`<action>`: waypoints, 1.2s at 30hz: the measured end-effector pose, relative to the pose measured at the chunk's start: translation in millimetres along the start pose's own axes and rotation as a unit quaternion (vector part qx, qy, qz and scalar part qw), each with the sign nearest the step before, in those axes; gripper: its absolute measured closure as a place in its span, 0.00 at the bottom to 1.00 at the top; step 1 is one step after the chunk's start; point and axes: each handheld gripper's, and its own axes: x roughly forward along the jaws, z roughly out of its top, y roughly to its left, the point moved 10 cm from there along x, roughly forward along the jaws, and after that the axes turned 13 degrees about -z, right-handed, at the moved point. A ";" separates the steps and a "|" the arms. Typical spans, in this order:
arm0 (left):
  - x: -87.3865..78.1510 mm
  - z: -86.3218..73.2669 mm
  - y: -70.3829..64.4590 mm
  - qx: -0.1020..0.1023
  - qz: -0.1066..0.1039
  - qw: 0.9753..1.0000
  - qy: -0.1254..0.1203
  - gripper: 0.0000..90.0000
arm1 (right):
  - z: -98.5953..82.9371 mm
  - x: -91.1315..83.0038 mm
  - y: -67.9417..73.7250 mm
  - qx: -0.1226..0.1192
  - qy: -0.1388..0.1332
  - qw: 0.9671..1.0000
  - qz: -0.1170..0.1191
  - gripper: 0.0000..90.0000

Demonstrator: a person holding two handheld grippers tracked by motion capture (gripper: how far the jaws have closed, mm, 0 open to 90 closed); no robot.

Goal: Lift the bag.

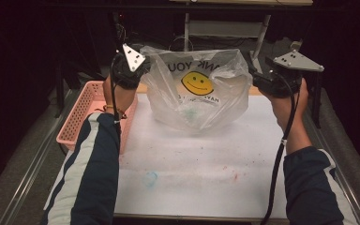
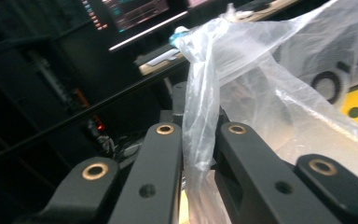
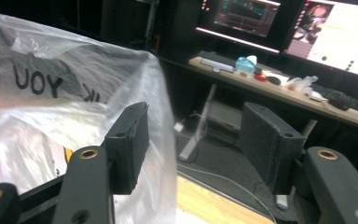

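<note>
A clear plastic bag [image 1: 197, 93] printed with a yellow smiley face and black letters stands open on the white table top [image 1: 206, 159]. My left gripper [image 1: 141, 65] holds the bag's upper left corner; in the left gripper view its jaws [image 2: 200, 135] are shut on a twisted strip of the bag [image 2: 261, 84]. My right gripper [image 1: 258, 80] hovers at the bag's upper right edge. In the right gripper view it [image 3: 193, 130] stands open, and the bag's rim [image 3: 51, 116] lies against the left jaw and bulges a little into the gap. Something pale green shows faintly inside the bag.
A pink slatted basket [image 1: 82, 112] sits at the table's left edge, beside my left forearm. Faint blue and red stains mark the near part of the table top. Behind the table a desk [image 3: 279, 88] carries monitors and small items.
</note>
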 end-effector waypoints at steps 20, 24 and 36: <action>-35.8 -50.9 -53.2 -0.061 -0.108 0.991 -0.053 0.30 | -71.3 -53.3 29.3 0.000 0.021 0.997 0.079 0.40; -51.6 -59.3 -67.2 -0.031 -0.121 0.991 -0.055 0.30 | -80.0 -66.5 26.2 0.011 0.011 0.996 0.087 0.39; -87.1 -86.1 -99.0 0.009 -0.166 0.985 -0.038 0.24 | -103.4 -89.2 41.7 -0.012 0.026 0.992 0.119 0.26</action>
